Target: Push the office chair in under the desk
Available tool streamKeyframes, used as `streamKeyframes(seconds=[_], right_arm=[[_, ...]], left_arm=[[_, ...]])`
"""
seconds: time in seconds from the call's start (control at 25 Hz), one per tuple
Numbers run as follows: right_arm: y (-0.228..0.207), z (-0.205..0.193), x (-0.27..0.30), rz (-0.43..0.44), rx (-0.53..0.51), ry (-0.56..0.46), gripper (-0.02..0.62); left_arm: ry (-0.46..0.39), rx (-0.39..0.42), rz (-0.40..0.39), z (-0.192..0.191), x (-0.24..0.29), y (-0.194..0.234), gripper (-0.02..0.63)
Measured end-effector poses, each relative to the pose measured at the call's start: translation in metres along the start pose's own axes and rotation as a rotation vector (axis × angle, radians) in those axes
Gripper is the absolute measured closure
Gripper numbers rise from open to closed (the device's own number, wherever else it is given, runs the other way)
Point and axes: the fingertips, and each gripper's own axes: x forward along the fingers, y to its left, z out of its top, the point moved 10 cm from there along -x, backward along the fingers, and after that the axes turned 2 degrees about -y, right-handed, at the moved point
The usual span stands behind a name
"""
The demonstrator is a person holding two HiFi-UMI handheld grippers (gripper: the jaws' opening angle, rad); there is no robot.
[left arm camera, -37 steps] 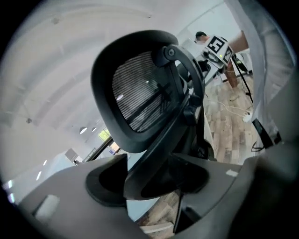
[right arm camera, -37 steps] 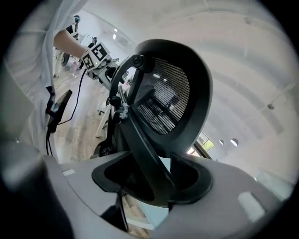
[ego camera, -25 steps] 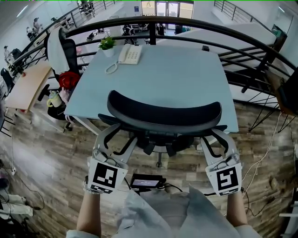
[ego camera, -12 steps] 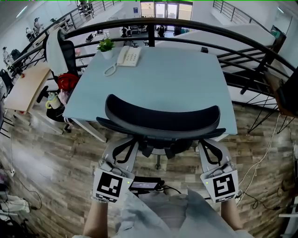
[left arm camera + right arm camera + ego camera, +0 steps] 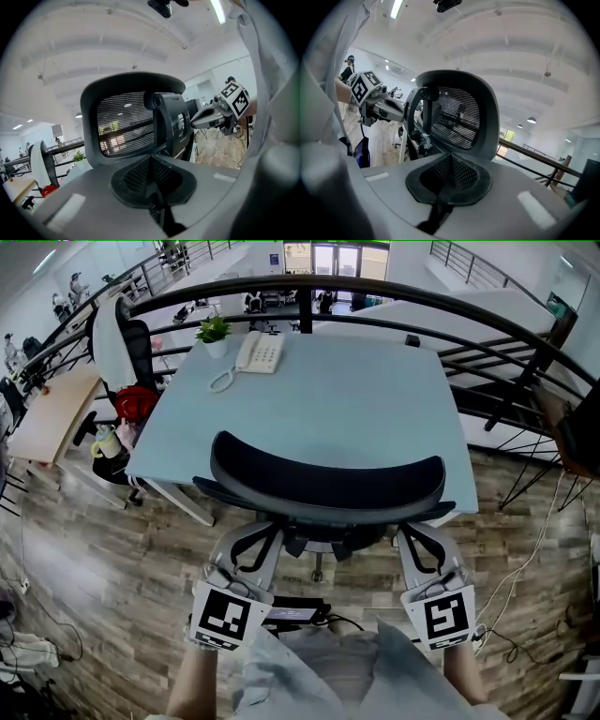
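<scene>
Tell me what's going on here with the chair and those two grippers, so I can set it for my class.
A person stands behind a black office chair, holding the left gripper and the right gripper low behind it, one at each side. Both grippers' jaws are together with nothing between them, and their tips are close to the chair's back; actual contact can't be confirmed. The chair faces the pale desk, its backrest at the near edge. A telephone and a small plant sit at the desk's far side.
</scene>
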Motion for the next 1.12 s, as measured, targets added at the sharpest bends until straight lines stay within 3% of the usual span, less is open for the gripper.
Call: streamKeyframes(seconds=[1.12], right_arm=[[0.0043, 0.0014, 0.0004, 0.020, -0.021, 0.001, 0.588]], left_arm=[[0.004, -0.021, 0.034, -0.0018, -0.0024, -0.0030, 0.601]])
